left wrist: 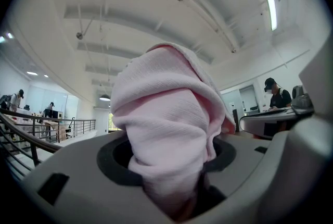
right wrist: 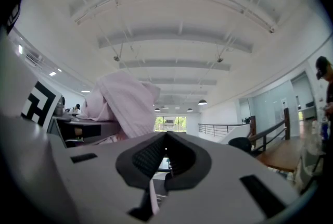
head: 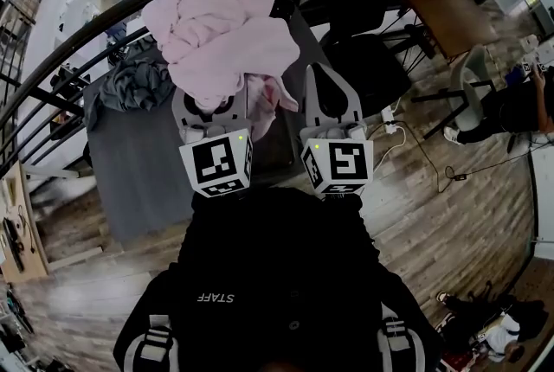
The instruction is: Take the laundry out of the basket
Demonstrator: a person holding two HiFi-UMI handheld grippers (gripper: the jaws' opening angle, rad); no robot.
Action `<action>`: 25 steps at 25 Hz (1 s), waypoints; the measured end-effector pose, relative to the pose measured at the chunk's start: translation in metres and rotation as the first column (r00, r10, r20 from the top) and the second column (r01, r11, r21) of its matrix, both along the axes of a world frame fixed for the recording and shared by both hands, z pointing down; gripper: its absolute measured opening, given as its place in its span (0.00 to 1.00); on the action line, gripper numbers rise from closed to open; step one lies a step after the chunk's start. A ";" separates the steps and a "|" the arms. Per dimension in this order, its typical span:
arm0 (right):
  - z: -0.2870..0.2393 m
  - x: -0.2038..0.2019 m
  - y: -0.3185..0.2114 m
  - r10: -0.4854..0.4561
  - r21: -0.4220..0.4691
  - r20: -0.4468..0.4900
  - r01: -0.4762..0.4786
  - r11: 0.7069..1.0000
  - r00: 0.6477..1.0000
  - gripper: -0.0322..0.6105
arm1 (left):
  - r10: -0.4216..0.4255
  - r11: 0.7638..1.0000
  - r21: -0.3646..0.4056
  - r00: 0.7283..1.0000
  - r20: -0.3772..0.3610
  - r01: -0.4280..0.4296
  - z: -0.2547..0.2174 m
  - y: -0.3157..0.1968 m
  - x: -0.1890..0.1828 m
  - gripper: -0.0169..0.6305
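A big crumpled pink garment [head: 225, 24] hangs bunched over my left gripper [head: 216, 100], which is shut on it and raised in front of me. In the left gripper view the pink cloth [left wrist: 166, 129] fills the gap between the jaws of my left gripper [left wrist: 174, 171] and hides their tips. My right gripper [head: 331, 78] is held up just right of it, with its jaws meeting at the tip. In the right gripper view the jaws of my right gripper [right wrist: 165, 139] are together, and the pink garment [right wrist: 125, 103] shows to the left. I cannot make out a basket.
Below lies a grey table [head: 138, 171] with a grey garment [head: 138, 85] heaped on its far left. A curved black railing [head: 69, 41] runs behind it. Dark chairs [head: 368, 67] and a wooden table [head: 450, 16] stand to the right, and a white cable [head: 394, 141] trails on the wood floor.
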State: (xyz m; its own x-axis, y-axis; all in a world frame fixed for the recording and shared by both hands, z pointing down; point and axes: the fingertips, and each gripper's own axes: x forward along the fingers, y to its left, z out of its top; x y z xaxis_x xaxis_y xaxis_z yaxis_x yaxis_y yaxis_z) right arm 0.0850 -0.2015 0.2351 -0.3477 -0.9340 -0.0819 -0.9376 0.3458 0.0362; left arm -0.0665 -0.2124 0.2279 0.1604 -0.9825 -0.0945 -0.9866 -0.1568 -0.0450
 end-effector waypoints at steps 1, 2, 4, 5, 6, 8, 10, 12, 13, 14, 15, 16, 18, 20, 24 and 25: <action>-0.001 0.000 0.000 0.003 0.003 -0.006 -0.003 1.000 1.000 0.07 | 0.000 1.000 0.000 1.000 0.001 0.000 0.000 0.000 0.000 0.46; -0.002 0.000 0.000 0.005 0.006 -0.009 -0.005 1.000 1.000 0.07 | -0.001 1.000 0.000 1.000 0.003 0.001 -0.001 0.001 0.000 0.46; -0.004 0.001 0.001 0.006 0.012 -0.009 -0.006 1.000 1.000 0.07 | -0.004 1.000 0.002 1.000 0.006 0.004 -0.002 0.002 0.000 0.47; -0.005 0.001 0.001 0.005 0.014 -0.009 -0.005 1.000 1.000 0.07 | -0.005 1.000 0.004 1.000 0.008 0.005 -0.002 0.002 0.000 0.47; -0.005 0.001 0.001 0.004 0.016 -0.008 -0.004 1.000 1.000 0.07 | -0.007 1.000 0.005 1.000 0.008 0.007 -0.002 0.002 0.000 0.47; -0.005 0.001 0.001 0.000 0.019 -0.009 0.000 1.000 1.000 0.07 | -0.009 1.000 0.007 1.000 0.008 0.009 -0.003 0.002 0.001 0.47; -0.005 -0.001 0.001 -0.003 0.020 -0.013 0.003 1.000 1.000 0.07 | -0.010 1.000 0.006 1.000 0.009 0.010 -0.003 0.001 0.000 0.47; -0.005 -0.002 0.001 -0.001 0.024 -0.021 0.001 1.000 1.000 0.07 | -0.011 1.000 0.004 1.000 0.012 0.011 -0.002 0.001 0.000 0.47; -0.006 -0.003 0.001 0.001 0.027 -0.025 0.000 1.000 1.000 0.07 | -0.012 1.000 0.003 1.000 0.013 0.012 -0.002 0.002 0.000 0.47; -0.006 -0.003 0.002 0.001 0.029 -0.026 -0.001 1.000 1.000 0.07 | -0.012 1.000 0.003 1.000 0.013 0.012 -0.002 0.002 0.000 0.47; -0.007 -0.003 0.002 0.001 0.032 -0.025 -0.001 1.000 1.000 0.07 | -0.012 1.000 0.003 1.000 0.013 0.012 -0.003 0.002 0.000 0.47; -0.008 -0.003 0.002 0.000 0.033 -0.024 0.001 0.999 1.000 0.07 | -0.012 1.000 0.004 1.000 0.014 0.012 -0.003 0.003 0.001 0.47; -0.008 -0.005 0.003 -0.005 0.034 -0.023 0.006 0.999 1.000 0.07 | -0.015 1.000 0.005 1.000 0.017 0.015 -0.004 0.003 0.000 0.47; -0.007 -0.007 0.004 -0.010 0.035 -0.025 0.011 0.999 1.000 0.07 | -0.022 1.000 0.002 1.000 0.021 0.022 -0.003 0.004 -0.003 0.47; -0.008 -0.005 0.004 -0.013 0.035 -0.027 0.014 0.999 1.000 0.07 | -0.032 0.999 -0.015 0.999 0.022 0.032 0.002 0.003 -0.004 0.48; -0.008 -0.004 0.003 -0.016 0.033 -0.028 0.017 0.999 0.999 0.07 | -0.034 0.999 -0.019 0.999 0.024 0.035 0.003 0.002 -0.003 0.48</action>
State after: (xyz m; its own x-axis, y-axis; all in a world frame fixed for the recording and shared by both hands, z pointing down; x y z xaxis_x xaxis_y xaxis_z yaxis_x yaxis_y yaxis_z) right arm 0.0812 -0.1984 0.2275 -0.3653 -0.9251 -0.1033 -0.9303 0.3591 0.0742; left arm -0.0695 -0.2102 0.2305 0.1284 -0.9891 -0.0719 -0.9901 -0.1238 -0.0654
